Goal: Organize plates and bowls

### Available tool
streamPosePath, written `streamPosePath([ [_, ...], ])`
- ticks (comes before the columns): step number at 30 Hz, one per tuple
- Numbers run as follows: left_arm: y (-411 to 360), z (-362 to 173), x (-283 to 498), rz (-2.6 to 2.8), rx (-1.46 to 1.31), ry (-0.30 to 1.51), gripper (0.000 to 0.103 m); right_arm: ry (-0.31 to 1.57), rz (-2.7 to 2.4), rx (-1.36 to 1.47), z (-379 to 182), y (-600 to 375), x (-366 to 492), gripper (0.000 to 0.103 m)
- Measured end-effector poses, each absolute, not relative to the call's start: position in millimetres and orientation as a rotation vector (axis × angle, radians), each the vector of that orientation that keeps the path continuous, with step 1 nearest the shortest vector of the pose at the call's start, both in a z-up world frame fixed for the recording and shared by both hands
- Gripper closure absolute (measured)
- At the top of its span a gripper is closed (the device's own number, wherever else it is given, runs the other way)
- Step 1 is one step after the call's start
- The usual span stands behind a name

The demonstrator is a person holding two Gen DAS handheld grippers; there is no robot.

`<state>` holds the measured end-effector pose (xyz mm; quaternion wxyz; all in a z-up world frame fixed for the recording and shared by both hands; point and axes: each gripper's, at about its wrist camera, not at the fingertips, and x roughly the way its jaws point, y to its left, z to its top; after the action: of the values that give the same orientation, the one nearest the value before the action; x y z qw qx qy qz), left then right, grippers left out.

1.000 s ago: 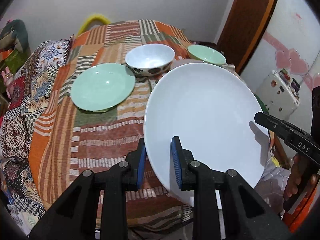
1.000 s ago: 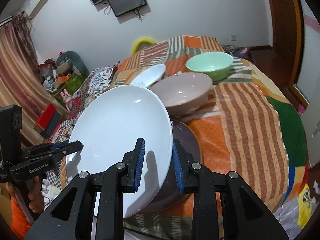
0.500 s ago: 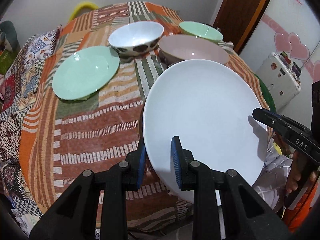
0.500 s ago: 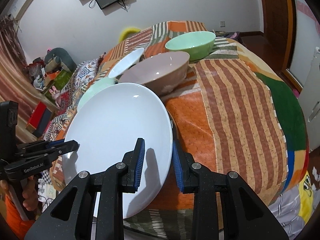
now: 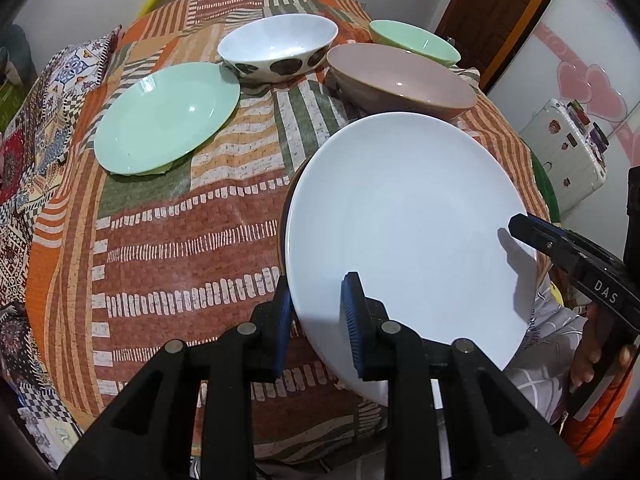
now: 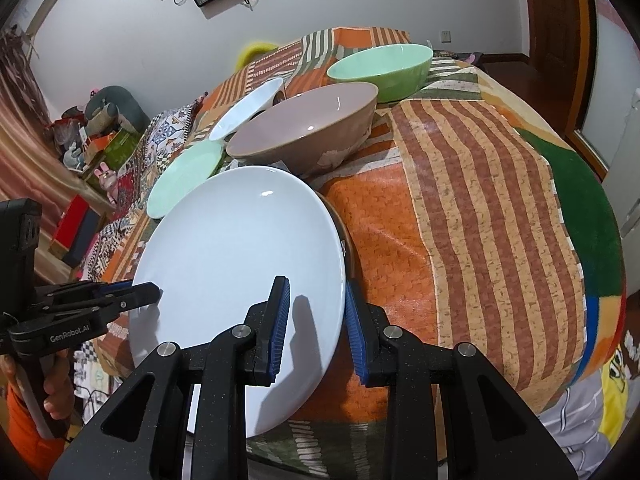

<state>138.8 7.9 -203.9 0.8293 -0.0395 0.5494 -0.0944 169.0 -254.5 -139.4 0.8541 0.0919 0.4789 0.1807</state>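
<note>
A large white plate [image 5: 408, 216] is held tilted over the near edge of the table, and shows in the right wrist view too [image 6: 236, 264]. My left gripper [image 5: 318, 320] is shut on its near-left rim. My right gripper [image 6: 314, 320] is shut on its near-right rim; it shows in the left wrist view [image 5: 560, 248]. A dark plate [image 6: 347, 240] lies just under the white one, mostly hidden. On the table stand a pale green plate [image 5: 166, 116], a white spotted bowl [image 5: 278, 48], a brown bowl [image 5: 400, 80] and a green bowl [image 5: 414, 42].
The table wears a patchwork cloth [image 5: 168, 248] that hangs over its edges. A wooden door [image 5: 492, 12] and a white cabinet [image 5: 564, 152] stand to the right. Clutter and boxes [image 6: 92, 140] lie on the floor to the left.
Both grippers have carried the white plate forward and down towards the dark plate. The bowls and the green plate have not moved.
</note>
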Motion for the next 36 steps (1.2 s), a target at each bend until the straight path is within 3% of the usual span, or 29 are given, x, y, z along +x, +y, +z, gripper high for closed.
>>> streamPosePath([
  [25, 7, -219, 156, -0.152, -0.057, 1.190, 0.078, 0.997, 0.357, 0.154, -142, -247, 179, 0.077],
  [36, 15, -202, 154, -0.145, -0.086, 1.114, 0.078, 0.960, 0.331, 0.090, -137, -244, 180, 0.074],
])
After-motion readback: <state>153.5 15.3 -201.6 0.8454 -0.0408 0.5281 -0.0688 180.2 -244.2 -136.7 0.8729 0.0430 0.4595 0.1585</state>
